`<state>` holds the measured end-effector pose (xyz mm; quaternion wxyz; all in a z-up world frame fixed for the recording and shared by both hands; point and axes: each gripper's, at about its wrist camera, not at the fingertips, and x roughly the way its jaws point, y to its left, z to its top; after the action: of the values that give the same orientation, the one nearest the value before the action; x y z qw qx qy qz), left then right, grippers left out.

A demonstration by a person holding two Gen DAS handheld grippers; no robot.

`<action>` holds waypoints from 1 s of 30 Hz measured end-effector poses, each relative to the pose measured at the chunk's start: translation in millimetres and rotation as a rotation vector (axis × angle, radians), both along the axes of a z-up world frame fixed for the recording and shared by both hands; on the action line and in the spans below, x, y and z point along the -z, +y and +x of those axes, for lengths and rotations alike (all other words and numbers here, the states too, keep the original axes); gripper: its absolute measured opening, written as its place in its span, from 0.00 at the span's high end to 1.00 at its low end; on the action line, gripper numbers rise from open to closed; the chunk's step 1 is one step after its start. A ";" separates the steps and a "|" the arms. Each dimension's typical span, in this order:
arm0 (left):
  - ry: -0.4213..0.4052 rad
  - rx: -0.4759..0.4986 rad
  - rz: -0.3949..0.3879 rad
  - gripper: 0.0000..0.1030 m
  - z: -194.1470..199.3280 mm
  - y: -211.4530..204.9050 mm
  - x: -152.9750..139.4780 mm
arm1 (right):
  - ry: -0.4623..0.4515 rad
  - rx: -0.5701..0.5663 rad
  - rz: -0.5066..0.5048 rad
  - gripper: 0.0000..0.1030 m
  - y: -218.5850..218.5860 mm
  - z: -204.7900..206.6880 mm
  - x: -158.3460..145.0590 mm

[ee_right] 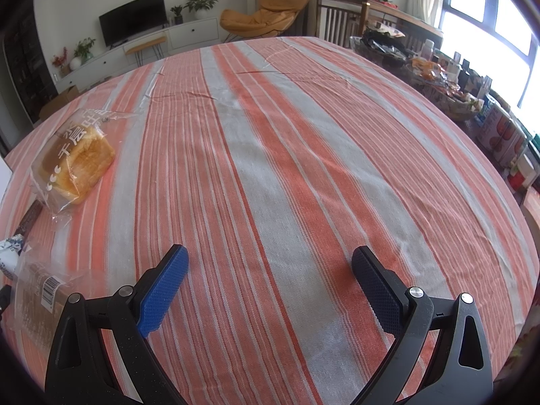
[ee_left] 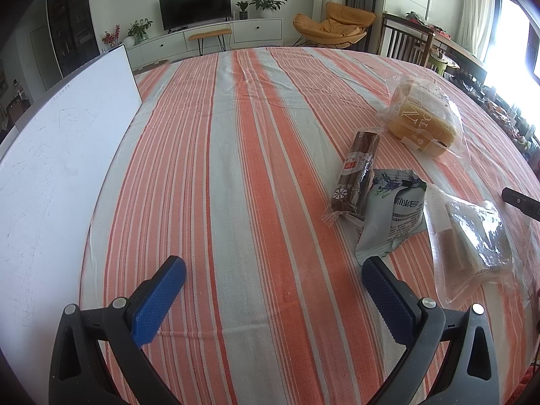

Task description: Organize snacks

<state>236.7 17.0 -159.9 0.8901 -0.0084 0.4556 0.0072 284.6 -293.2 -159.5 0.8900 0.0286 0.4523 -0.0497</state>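
Blue pads [ee_left: 158, 298] are filling the bottom of the left view as I am holding the left gripper [ee_left: 273, 298] over the striped cloth [ee_left: 216, 175], jaws standing wide apart with nothing between them. Across the table I am keeping the right gripper [ee_right: 268, 292] hovering the same way, jaws spread and empty, bare cloth under it.

Just beyond the left gripper's right finger, four snacks are lying in a loose row along the cloth. Nearest is the clear wafer pack [ee_left: 472, 239], its film sprawling flat; the grey-green pouch [ee_left: 393, 212] is touching it and overlapping the foot of the brown bar [ee_left: 354, 172]. Farthest out, the bread bag [ee_left: 422, 114] is sitting just apart from the bar's top. A white board [ee_left: 64, 155] is lying along the left edge, possibly the place for sorting, though I cannot tell.

Risks, as I am judging them: slack film on the wafer pack and bread bag may be slipping between the pads, so a pinch could catch wrapper only and drop the load. Closing hard on the bread would be crushing it. Pulling the pouch could be dragging the bar along, since they are overlapping. Low passes may be bunching the cloth and shifting everything.
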 end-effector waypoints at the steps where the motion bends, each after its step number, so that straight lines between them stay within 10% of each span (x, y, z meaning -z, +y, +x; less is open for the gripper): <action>1: 0.000 0.000 0.000 0.00 0.0 0.0 0.0 | 0.000 0.000 0.000 0.04 0.1 -0.1 0.0; 11: 0.000 0.000 0.000 0.00 -0.1 -0.1 0.0 | 0.088 0.007 0.032 0.04 -5.0 3.7 -3.4; 14: 0.000 0.000 0.000 0.00 -0.1 -0.1 -0.1 | 0.153 0.119 0.223 0.05 -17.2 -11.4 -15.8; 24: 0.000 0.000 0.000 0.00 -0.1 -0.2 -0.2 | -0.241 0.065 0.543 0.05 -4.3 -144.7 -84.9; 26: 0.000 0.000 0.000 0.00 -0.1 -0.2 -0.2 | -0.309 0.054 0.683 0.04 -14.8 -164.6 -99.1; 30: 0.000 0.000 0.000 0.00 -0.1 -0.1 -0.3 | -0.337 -0.218 1.303 0.04 -20.3 -174.7 -142.7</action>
<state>236.6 16.9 -159.6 0.8901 -0.0082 0.4556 0.0073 109.9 -313.6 -16.8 0.7493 0.5204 0.2453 0.3279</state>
